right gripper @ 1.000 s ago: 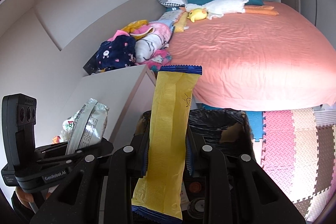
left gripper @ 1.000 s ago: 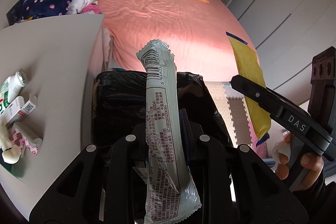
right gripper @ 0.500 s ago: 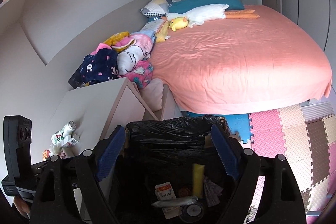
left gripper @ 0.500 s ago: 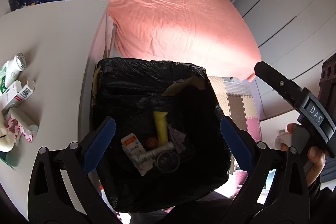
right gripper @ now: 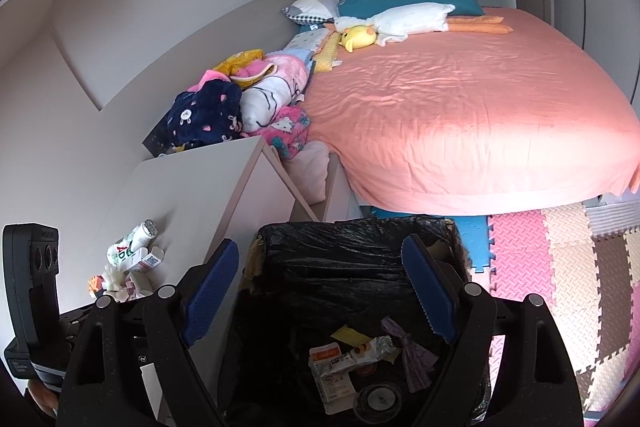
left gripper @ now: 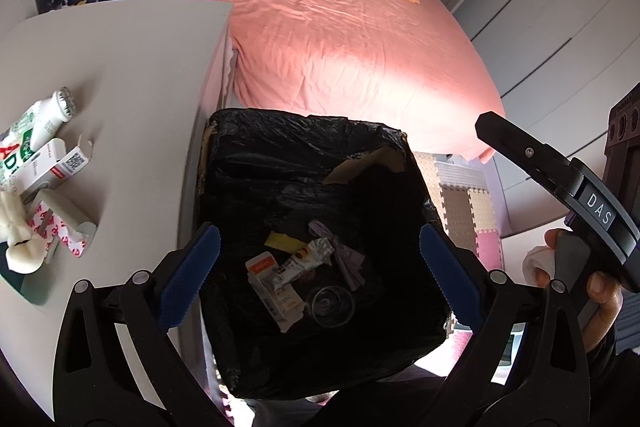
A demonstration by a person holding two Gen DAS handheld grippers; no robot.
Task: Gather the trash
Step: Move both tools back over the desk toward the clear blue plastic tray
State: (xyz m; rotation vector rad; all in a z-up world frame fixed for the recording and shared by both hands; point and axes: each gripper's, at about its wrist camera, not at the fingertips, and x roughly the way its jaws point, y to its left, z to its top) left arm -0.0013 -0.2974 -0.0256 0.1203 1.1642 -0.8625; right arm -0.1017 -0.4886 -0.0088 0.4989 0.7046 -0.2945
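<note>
A bin lined with a black bag (left gripper: 280,163) (right gripper: 352,247) stands beside the white desk. Inside lie a silver-grey wrapper (left gripper: 304,261) (right gripper: 360,353), a yellow wrapper (left gripper: 284,242) (right gripper: 350,335), a white carton (left gripper: 272,287) and other scraps. My left gripper (left gripper: 316,267) is open and empty above the bin. My right gripper (right gripper: 320,291) is open and empty above the bin too, and shows at the right of the left wrist view (left gripper: 560,183). More trash sits on the desk: a tube (left gripper: 44,119) (right gripper: 132,237), small boxes (left gripper: 56,167) and a crumpled tissue (left gripper: 16,239).
The white desk (left gripper: 132,99) (right gripper: 192,195) is left of the bin. A bed with a pink sheet (left gripper: 352,43) (right gripper: 460,115) lies behind, with piled clothes (right gripper: 240,103) and a plush toy (right gripper: 400,23). Foam floor mats (right gripper: 560,267) lie to the right.
Both grippers opened and dropped their wrappers: the silver-grey one from the left, the yellow one from the right. Both wrappers now lie in the bin.
</note>
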